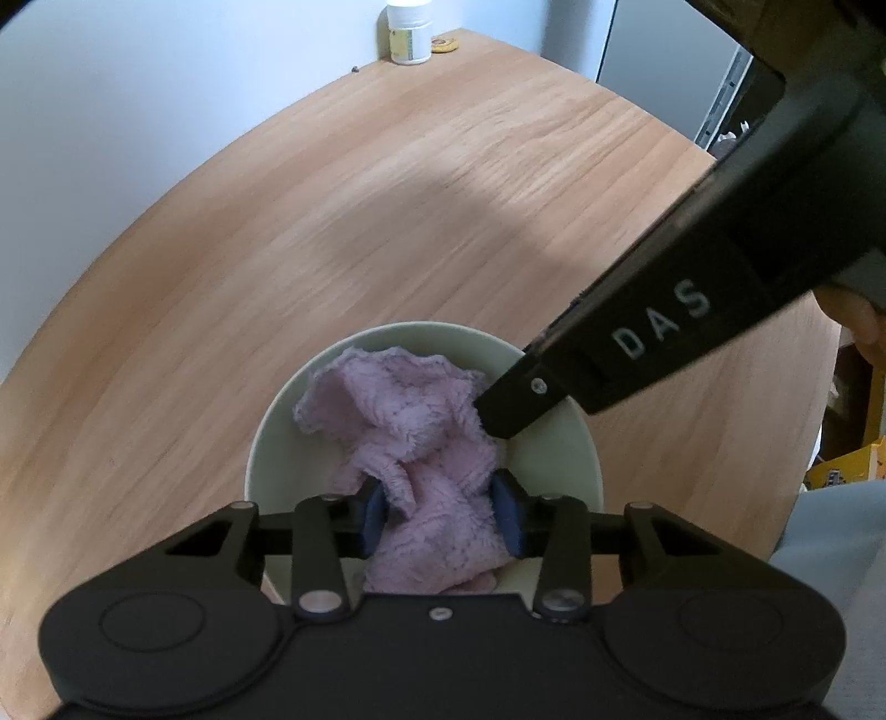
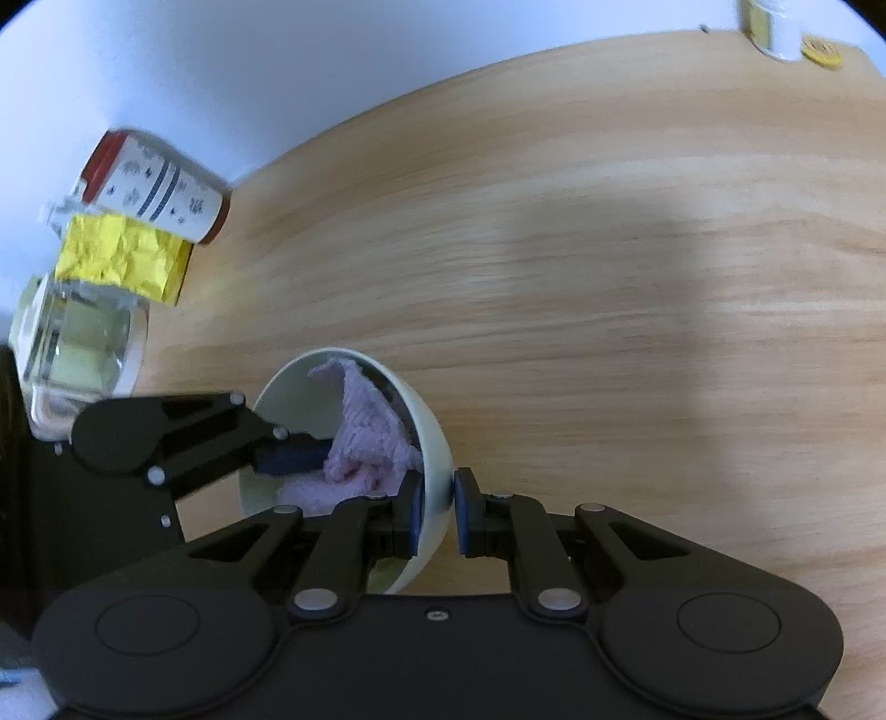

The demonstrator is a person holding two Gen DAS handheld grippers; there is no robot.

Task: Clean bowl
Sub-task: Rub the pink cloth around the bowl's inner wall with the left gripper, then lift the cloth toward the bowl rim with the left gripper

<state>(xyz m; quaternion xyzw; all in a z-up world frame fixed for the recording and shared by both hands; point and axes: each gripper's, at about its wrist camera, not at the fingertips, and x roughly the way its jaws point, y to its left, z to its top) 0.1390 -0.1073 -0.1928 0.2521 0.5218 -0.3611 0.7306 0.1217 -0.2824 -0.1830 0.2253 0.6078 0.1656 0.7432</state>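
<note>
A pale green bowl [image 1: 554, 443] sits on the wooden table, with a pink cloth [image 1: 398, 410] bunched inside it. My left gripper [image 1: 443, 518] is shut on the cloth's near end, inside the bowl. My right gripper [image 2: 437, 512] is shut on the bowl's rim [image 2: 434, 465], one finger inside and one outside. In the left wrist view the right gripper [image 1: 501, 412] comes in from the upper right onto the bowl's right rim. In the right wrist view the left gripper [image 2: 293, 459] reaches into the bowl from the left, with the cloth [image 2: 365, 437] beside it.
A white jar [image 1: 410, 33] and a small yellow tin [image 1: 444, 44] stand at the table's far edge. In the right wrist view a glass jar [image 2: 77, 343], a yellow packet [image 2: 122, 257] and a red-capped container [image 2: 155, 185] stand at the left by the wall.
</note>
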